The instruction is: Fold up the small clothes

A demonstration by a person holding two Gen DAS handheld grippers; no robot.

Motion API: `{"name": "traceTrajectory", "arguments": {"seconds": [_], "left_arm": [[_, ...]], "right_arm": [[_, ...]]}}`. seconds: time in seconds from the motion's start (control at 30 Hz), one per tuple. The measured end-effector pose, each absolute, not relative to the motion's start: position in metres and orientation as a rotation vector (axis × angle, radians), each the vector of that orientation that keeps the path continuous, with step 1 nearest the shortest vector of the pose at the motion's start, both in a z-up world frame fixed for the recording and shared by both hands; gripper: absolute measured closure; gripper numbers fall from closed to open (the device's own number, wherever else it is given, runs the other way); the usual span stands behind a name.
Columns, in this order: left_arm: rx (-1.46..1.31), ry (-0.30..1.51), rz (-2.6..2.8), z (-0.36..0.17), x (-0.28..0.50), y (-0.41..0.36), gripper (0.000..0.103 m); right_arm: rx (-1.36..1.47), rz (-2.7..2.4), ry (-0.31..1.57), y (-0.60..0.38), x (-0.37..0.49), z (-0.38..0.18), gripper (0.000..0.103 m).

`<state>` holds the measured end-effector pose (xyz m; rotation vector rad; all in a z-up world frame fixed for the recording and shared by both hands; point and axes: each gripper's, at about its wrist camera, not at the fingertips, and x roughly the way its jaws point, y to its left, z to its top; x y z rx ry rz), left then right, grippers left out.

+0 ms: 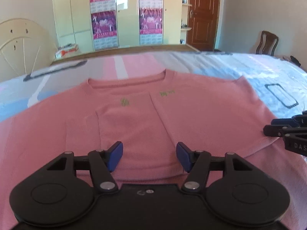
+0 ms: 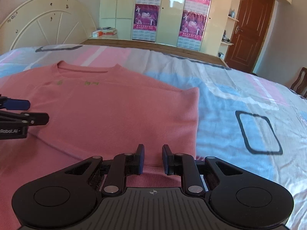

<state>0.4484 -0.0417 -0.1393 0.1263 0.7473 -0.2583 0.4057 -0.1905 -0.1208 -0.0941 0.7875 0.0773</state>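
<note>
White letters "DAS" can be read on the black body of the right gripper (image 1: 276, 127) where it enters the left wrist view at the right edge; the rest of the word is cut off. In the right wrist view, the left gripper (image 2: 28, 111) carries white lettering that reads roughly "RoboLAI" on its black side. The pink sweater (image 1: 145, 115) has 2 small green embroidered marks below the collar, too blurred to read. The posters (image 2: 193, 25) on the wardrobe doors bear print and calendar grids too small to read.
</note>
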Motion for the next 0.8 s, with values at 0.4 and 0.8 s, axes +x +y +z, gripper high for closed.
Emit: {"name": "traceTrajectory", "arguments": {"seconds": [0.4,0.8], "left_arm": [[0.108,0.773,-0.246,-0.144,0.45,-0.034,0.041],[0.036,0.769,-0.171,-0.131,0.435,0.023,0.041]], "right_arm": [[-0.102,0.007,0.809,-0.195,0.402,-0.13,0.083],[-0.065,-0.016,0.819,-0.199,0.403,-0.122,0.083]]}}
